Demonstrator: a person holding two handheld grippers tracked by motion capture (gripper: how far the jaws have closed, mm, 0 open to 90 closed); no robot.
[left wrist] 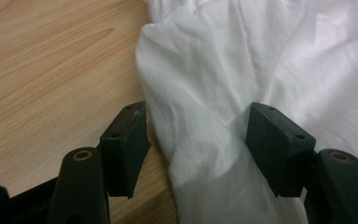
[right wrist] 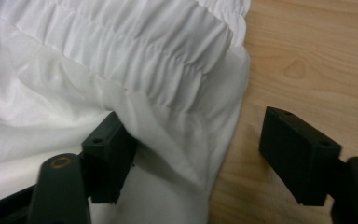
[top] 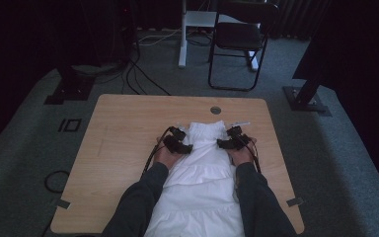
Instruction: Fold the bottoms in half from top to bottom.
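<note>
A white garment (top: 202, 173) lies along the middle of the wooden counter (top: 123, 133). It runs from the near edge, between the person's two forearms, up toward the far edge, and its gathered elastic band (right wrist: 168, 56) is at the far end.

The left gripper (top: 181, 143) rests at the left side of the garment's far part. In the left gripper view its jaws stand quite wide apart with a fold of the white cloth between them. The right-hand pad touches the cloth, while the other pad is just beside the fold, over bare wood. I cannot tell if the pads really press.

The right gripper (top: 231, 141) rests at the right side of the garment. Its jaws are open: one pad lies against the cloth under the gathered band, and the other stands free over the wood, apart from the cloth's edge.

A round hole (top: 215, 110) is in the counter near the far edge, just beyond the garment. On the carpet behind the counter stand a black chair (top: 239, 39) and a white post (top: 183, 34), with cables (top: 138, 79) nearby.
</note>
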